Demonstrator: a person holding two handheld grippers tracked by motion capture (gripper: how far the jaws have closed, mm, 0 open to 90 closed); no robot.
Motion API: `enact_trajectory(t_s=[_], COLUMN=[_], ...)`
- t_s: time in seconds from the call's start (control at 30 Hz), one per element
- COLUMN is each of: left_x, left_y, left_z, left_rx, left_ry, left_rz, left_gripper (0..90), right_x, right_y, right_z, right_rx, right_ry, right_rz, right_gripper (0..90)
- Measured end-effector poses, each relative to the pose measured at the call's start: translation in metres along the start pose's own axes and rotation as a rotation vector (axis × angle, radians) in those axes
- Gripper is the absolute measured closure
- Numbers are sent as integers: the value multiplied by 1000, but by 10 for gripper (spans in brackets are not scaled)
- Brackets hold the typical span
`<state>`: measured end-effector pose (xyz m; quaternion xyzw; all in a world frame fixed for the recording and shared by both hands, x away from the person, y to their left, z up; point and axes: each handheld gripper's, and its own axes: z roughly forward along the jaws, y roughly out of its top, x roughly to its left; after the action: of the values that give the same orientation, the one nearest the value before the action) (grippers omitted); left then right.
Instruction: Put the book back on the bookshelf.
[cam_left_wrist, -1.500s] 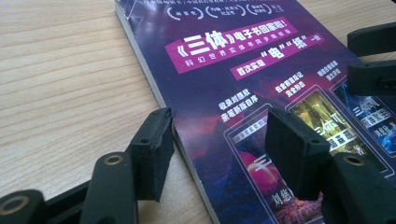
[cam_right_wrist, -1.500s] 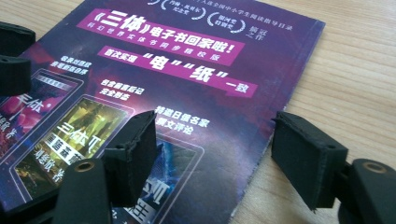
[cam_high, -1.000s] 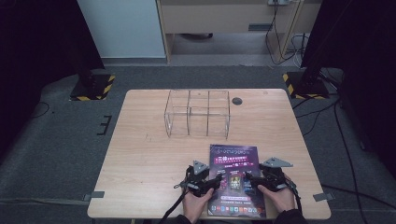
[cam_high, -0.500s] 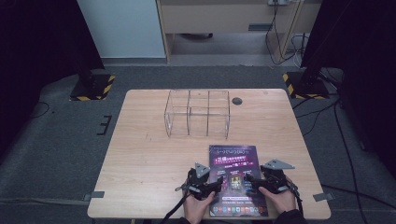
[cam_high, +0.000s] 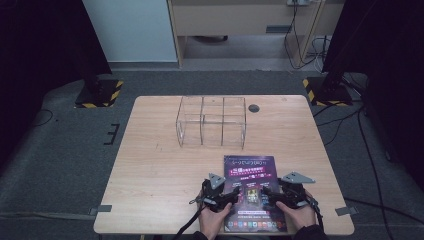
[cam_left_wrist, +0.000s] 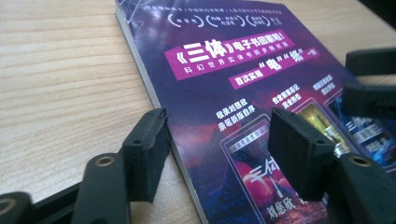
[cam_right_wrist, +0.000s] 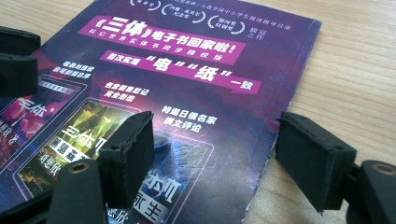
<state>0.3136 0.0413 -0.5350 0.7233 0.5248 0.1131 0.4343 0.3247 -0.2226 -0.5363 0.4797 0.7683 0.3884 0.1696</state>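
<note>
Your left gripper (cam_high: 231, 193) has just spread its jaws a little; they now straddle the left edge of the book (cam_high: 251, 192), lying flat on the bench (cam_high: 155, 160). Your right gripper (cam_high: 266, 191) is likewise open astride its right edge; nothing is gripped yet.

Book's (cam_high: 252, 190) near edge behind both hands.

On the table (cam_high: 150, 165): 1 purple magazine (cam_high: 250, 167), 1 clear acrylic organizer (cam_high: 212, 121) w/ 3 compartments, 1 small dark round thing (cam_high: 254, 108), plus 2 grippers, left gripper (cam_high: 231, 195) & right gripper (cam_high: 266, 193), each in 1 hand.
</note>
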Motion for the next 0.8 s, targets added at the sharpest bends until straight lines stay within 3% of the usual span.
enact_trajectory(t_s=[0.03,0.13,0.33,0.43,0.5,0.63,0.8], left_x=[2,4,5,5,5,3,0], left_y=[-1,-2,-2,-1,0,4,8], left_z=[-1,-1,-3,-6,-9,-17,-15], left_rx=[-12,-23,-47,-59,-92,-159,-149], left_ry=[-10,-20,-50,-68,-98,-195,-226], left_rz=[-33,-70,-102,-100,-111,-120,-83], left_gripper=[401,418,425,428,428,457,409], right_x=[1,1,1,0,0,0,0], right_y=[0,0,1,1,1,1,1], right_z=[0,0,1,1,1,1,1], right_rx=[1,1,-3,-3,-3,-2,-1], right_ry=[-2,-3,-10,-15,-14,-14,-10], right_rz=[5,5,14,20,21,22,23], right_gripper=[277,276,272,270,270,270,269])
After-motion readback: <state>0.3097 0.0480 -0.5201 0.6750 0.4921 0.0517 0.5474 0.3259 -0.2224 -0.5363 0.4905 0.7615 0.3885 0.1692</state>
